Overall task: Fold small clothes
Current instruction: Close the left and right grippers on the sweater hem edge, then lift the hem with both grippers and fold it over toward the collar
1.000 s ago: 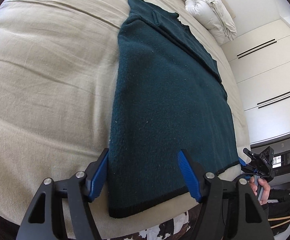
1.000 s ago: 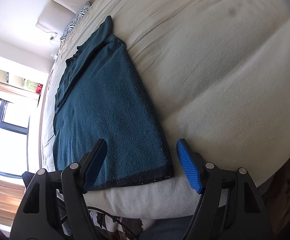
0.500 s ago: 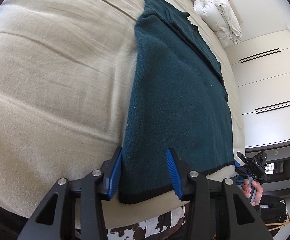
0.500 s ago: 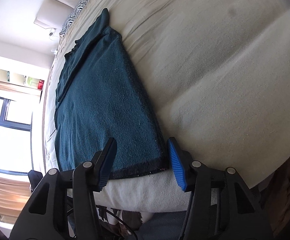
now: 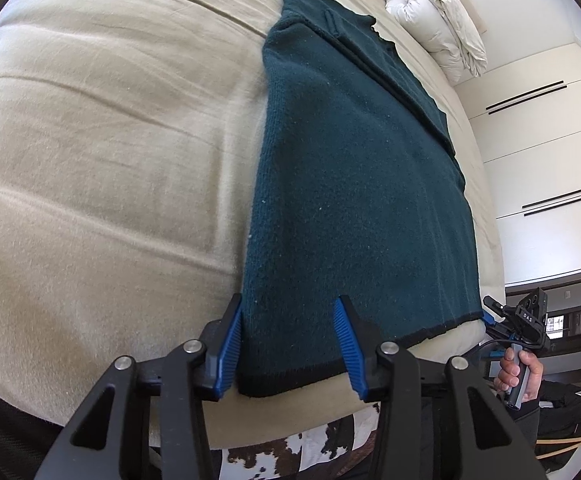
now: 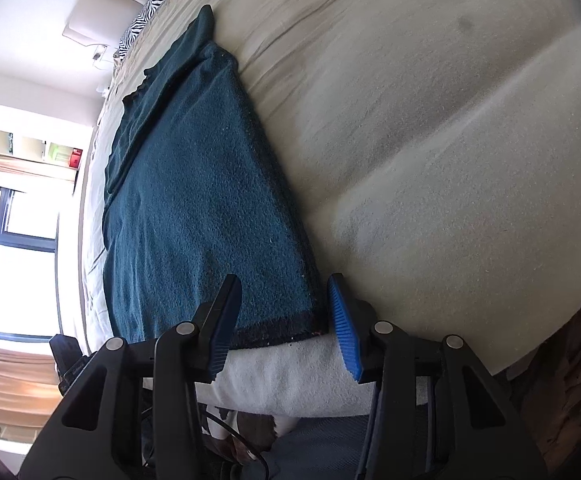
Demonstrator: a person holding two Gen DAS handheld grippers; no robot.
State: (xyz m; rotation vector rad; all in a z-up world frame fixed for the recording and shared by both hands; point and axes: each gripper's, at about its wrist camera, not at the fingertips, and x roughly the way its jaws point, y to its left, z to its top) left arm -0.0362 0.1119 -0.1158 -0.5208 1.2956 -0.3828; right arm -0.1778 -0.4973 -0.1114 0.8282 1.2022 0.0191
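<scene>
Dark teal knitted wool, a garment with a black-trimmed hem (image 5: 354,208), lies flat on the beige bed cover (image 5: 102,152), its hem at the near edge of the bed and its collar end reaching away toward the headboard. A narrower folded layer lies along one long side of the garment; whether that is a sleeve cannot be made out.

The left claw (image 5: 290,344) sits at one hem corner of the garment. Its jaws have just been closing and now stand narrow, with the corner between the blue ribbed pads (image 5: 230,344); one pad is against the garment's side edge, but whether both pads press the cloth is hard to tell. The right claw (image 6: 282,320) sits at the other hem corner, jaws likewise just closing to a narrow gap around the corner, the outer pad just beside the garment's edge.

In the left wrist view the right claw shows only partly beyond the far hem corner, its fingers hidden by the bed edge, with a hand (image 5: 518,372) on its handle. Past the garment's collar end a rolled white duvet (image 5: 438,20) lies by the headboard. A black-and-white patterned rug (image 5: 290,448) below the bed is mostly cut off.
</scene>
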